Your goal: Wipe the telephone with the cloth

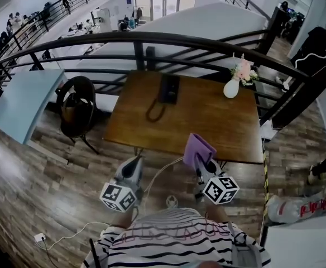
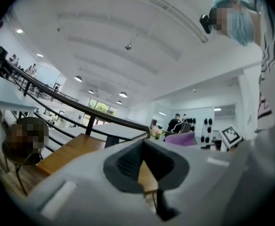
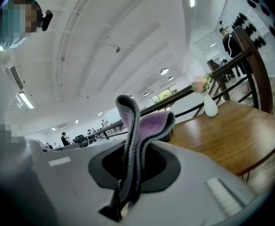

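The telephone [image 1: 168, 88] lies in the upper middle of the head view, on the far part of the wooden desk [image 1: 219, 121], a little left of the desk's centre. It is black, and its cord [image 1: 154, 111] makes a dark loop on the wood just below it in the picture.

The cloth [image 1: 198, 149] is purple with a grey underside. It is in my right gripper [image 1: 206, 167], at the lower middle of the head view, over the near edge of the desk and well apart from the telephone. In the right gripper view the fingers of this gripper are pressed together on the lower end of the cloth [image 3: 149, 124], and the rest of it stands up and folds over at the top. I cannot tell if the cloth touches the desk.

My left gripper [image 1: 132, 166] is at the lower left of centre in the head view, in front of the desk's near edge and above the wooden floor. In the left gripper view its fingers are together and there is nothing between them.

A white vase [image 1: 231, 87] with pale flowers [image 1: 243, 70] stands near the far right corner of the desk. A dark round chair [image 1: 76, 108] stands left of the desk. A black railing [image 1: 152, 38] curves across the upper part of the frame, behind the desk.
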Available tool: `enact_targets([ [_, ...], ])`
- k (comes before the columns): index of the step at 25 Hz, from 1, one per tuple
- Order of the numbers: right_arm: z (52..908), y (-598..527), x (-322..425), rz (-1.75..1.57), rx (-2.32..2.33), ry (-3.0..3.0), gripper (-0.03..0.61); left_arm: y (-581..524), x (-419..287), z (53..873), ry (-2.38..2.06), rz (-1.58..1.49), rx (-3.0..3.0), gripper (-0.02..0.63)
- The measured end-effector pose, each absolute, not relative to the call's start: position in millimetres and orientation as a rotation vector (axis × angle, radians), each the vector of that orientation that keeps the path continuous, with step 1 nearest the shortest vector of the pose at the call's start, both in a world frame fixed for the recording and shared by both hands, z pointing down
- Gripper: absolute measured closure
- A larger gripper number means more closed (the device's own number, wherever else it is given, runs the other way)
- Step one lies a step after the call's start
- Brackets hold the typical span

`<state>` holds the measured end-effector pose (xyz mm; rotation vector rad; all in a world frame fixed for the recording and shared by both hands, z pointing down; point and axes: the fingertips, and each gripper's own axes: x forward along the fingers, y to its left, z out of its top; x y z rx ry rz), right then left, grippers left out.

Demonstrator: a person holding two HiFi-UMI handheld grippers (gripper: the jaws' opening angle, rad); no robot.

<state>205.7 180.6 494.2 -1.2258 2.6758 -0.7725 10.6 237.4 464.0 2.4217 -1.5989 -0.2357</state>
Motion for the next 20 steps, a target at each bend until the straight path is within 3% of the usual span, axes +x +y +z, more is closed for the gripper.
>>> enact_targets([
  [11, 510.7, 86.4, 223.1, -0.795, -1.145, 2.732, 0.541, 145.2, 34.0, 478.1, -1.654, -0.208, 2.401, 0.612],
  [20, 511.5, 30.9, 190.3, -0.808, -1.177, 2.722, 0.541, 85.3, -7.8, 481.8, -1.641, -0.231, 2.377, 0.612],
])
